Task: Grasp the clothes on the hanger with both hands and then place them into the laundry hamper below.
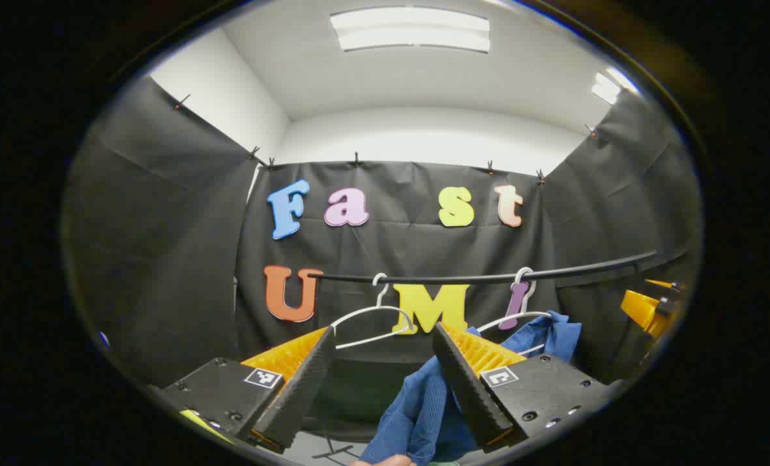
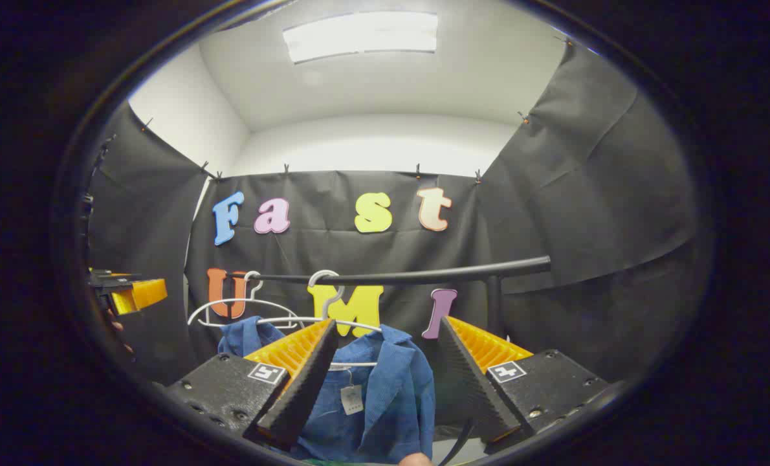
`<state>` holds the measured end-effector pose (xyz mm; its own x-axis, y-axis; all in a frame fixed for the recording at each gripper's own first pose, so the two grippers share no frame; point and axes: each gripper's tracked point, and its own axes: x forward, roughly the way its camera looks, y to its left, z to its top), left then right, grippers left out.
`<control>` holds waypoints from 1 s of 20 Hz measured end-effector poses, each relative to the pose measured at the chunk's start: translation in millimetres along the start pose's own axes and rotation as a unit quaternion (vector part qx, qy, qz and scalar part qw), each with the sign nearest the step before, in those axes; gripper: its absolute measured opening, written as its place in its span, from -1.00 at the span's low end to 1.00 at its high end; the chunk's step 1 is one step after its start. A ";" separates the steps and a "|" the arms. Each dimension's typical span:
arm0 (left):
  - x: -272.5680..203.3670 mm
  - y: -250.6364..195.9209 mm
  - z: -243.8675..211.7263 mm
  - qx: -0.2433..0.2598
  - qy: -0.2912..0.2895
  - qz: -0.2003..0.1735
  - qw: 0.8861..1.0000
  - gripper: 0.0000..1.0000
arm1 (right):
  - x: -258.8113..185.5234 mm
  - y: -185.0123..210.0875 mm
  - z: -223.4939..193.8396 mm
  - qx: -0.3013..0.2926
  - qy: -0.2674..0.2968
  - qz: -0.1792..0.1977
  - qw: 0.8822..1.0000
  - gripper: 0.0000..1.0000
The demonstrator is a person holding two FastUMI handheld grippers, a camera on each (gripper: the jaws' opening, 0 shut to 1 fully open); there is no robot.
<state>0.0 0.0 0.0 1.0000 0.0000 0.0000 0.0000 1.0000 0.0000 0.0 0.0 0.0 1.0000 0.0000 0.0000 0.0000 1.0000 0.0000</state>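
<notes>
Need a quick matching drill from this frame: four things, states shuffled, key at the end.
Things:
1. blue shirt
2. empty hanger
3. rail
4. right gripper

States:
A. bare, white, hooked on the rail
B. fingers spread apart
C. black, runs across the booth
D. hangs on a hanger, with a tag at the collar

Pairs: 1-D, 2-A, 3-C, 4-B

Staged recording booth, not a home: black cloth (image 1: 165,246) clipped up as walls on three sides, plain white wall and ceiling above, fluorescent panel (image 1: 411,29) overhead, black clothes rail (image 2: 411,277) with white hangers (image 1: 372,320).
</notes>
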 end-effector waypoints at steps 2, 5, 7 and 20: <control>3.7 -10.1 -1.8 -0.001 0.005 -0.005 1.000 1.00 | 6.6 -1.6 -1.9 0.001 0.002 0.002 1.000 0.94; 8.2 -20.3 -1.5 -0.011 0.015 -0.011 1.000 1.00 | 19.4 -6.4 -6.8 -0.002 0.011 -0.003 1.000 0.93; 9.7 -25.7 -5.9 -0.012 0.026 -0.009 1.000 1.00 | 26.9 -6.8 -10.6 -0.003 0.017 -0.003 1.000 0.96; 13.2 -38.7 -10.1 -0.010 0.051 -0.015 0.999 0.96 | 59.1 -5.5 -16.7 -0.015 0.024 -0.008 1.000 0.94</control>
<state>13.2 -38.7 -10.1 0.9944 -0.0301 -0.1009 0.0282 0.9994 -0.0205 59.1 -5.5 -16.7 0.9987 -0.0172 -0.0486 0.0157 0.9994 -0.0303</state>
